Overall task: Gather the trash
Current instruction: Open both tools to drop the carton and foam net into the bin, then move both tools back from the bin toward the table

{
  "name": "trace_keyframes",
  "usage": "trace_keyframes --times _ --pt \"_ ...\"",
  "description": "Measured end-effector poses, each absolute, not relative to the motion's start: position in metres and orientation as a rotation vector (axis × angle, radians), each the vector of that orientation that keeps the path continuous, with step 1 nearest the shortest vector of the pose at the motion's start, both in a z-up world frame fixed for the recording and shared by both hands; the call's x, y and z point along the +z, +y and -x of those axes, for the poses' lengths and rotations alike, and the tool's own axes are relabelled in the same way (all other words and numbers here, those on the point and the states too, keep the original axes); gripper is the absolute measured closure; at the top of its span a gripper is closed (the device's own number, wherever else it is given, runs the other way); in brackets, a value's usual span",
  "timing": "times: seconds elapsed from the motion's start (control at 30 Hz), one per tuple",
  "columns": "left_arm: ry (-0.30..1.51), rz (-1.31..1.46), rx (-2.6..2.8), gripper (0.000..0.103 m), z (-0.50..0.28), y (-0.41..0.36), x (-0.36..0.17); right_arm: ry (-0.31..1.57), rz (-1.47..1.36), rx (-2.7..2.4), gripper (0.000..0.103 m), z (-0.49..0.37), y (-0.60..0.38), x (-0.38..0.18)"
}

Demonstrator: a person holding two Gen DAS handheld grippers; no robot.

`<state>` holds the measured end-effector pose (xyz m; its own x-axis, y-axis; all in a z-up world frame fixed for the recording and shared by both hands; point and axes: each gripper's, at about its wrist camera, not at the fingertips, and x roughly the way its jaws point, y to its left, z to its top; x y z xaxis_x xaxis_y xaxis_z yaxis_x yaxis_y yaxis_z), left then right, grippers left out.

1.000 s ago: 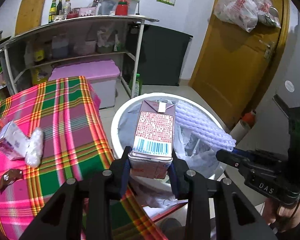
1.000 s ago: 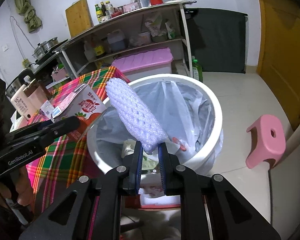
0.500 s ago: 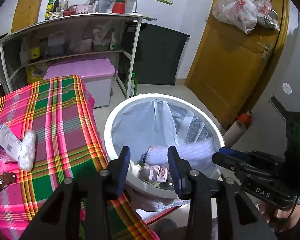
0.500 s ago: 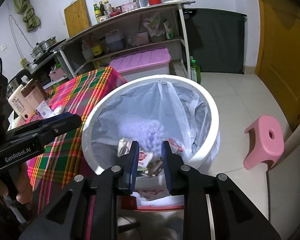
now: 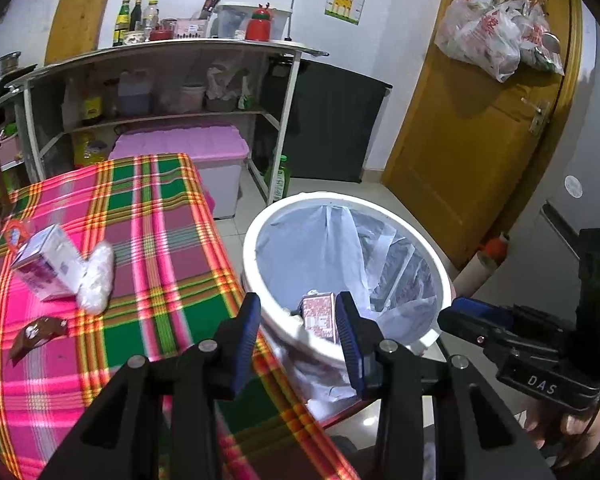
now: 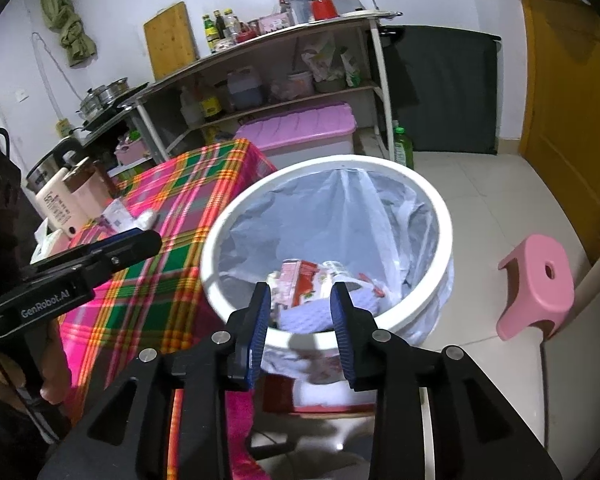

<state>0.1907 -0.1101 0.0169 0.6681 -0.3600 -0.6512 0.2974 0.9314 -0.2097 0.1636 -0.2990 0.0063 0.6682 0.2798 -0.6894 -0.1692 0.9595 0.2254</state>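
Change: both grippers held trash one second ago, and now the red carton (image 6: 304,282) and the purple foam net (image 6: 306,318) lie inside the white bin (image 6: 420,312).
Left gripper (image 5: 298,330): spread wide, holding nothing, above the bin rim at 6 o'clock.
Right gripper (image 6: 300,320): spread apart too, empty, also over the near rim.
Trash left: on the plaid table (image 5: 156,216), at 9 o'clock from the bin, I count one purple-white carton (image 5: 46,262), one white foam net (image 5: 96,276) touching it, and one brown wrapper (image 5: 36,332) nearer.
Step in hand: I judge it is the return to the table for more.
Advice: keep the jaws wide, take the carton across its narrow sides, and pinch the soft net gently at its middle.
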Motion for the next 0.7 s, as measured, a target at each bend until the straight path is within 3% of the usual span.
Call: trace_keyframes --times 0.7 --pt "0.74 0.131 -0.237 0.063 -0.137 -0.042 0.011 0.783 -0.099 0.439 0.062 -0.132 -0.227 0.017"
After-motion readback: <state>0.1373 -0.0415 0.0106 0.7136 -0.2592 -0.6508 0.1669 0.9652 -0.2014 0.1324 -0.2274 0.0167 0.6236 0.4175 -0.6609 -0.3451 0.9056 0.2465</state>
